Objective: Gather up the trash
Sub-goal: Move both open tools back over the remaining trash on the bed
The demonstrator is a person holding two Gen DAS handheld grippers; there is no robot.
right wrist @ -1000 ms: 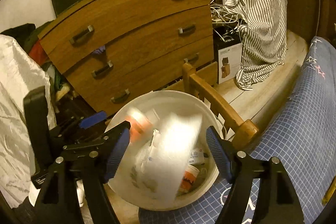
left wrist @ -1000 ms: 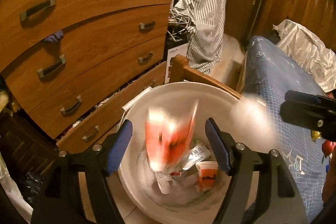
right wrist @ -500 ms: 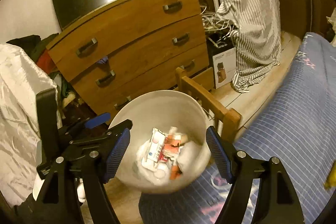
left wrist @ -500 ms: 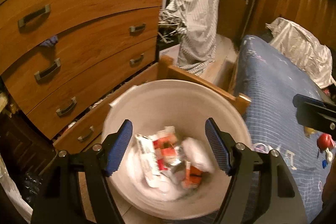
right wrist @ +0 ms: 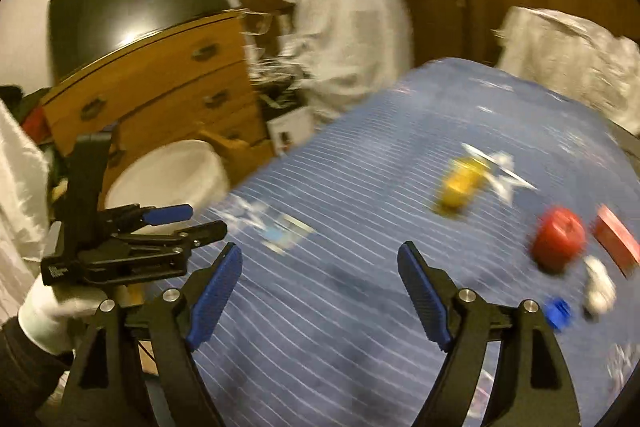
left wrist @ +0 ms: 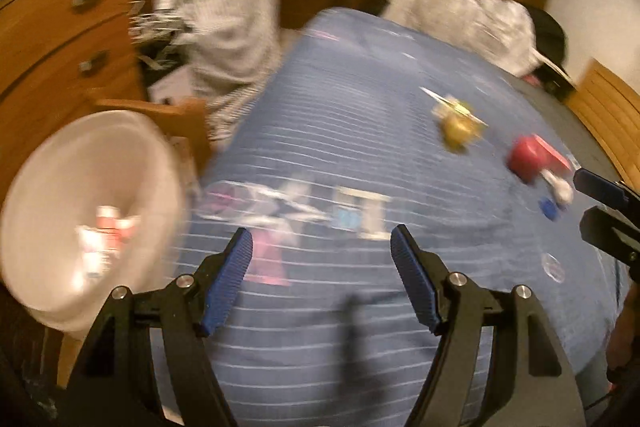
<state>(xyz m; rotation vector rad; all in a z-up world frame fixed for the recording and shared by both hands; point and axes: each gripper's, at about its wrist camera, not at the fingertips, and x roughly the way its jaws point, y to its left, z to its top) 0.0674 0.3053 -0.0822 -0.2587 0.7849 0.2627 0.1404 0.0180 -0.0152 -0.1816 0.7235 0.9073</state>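
A white bucket [left wrist: 120, 147] with wrappers [left wrist: 104, 231] inside stands at the left, beside the bed. My left gripper [left wrist: 322, 239] hangs open over the blue bedspread [left wrist: 360, 99] with nothing between its fingers. My right gripper [right wrist: 320, 255] is also over the bedspread [right wrist: 360, 155], its jaws opening and empty. Ahead to the right lie a yellow item [right wrist: 460, 187], a red round item [right wrist: 558, 243], a red box [right wrist: 616, 243], a small white piece [right wrist: 598, 287] and a blue cap [right wrist: 558, 313]. The left gripper [right wrist: 204, 219] shows at the left, near the bucket [right wrist: 180, 171].
A wooden dresser [right wrist: 152, 87] with a dark screen [right wrist: 132, 11] on top stands behind the bucket. A striped shirt [left wrist: 228, 7] hangs beside it. A crumpled silvery bag [left wrist: 460, 11] lies at the bed's far end. A white-gloved hand [right wrist: 44, 311] holds the left gripper.
Trash that was falling a second ago has settled in the bucket. Both grippers have swung right, away from above the bucket and out over the bed.
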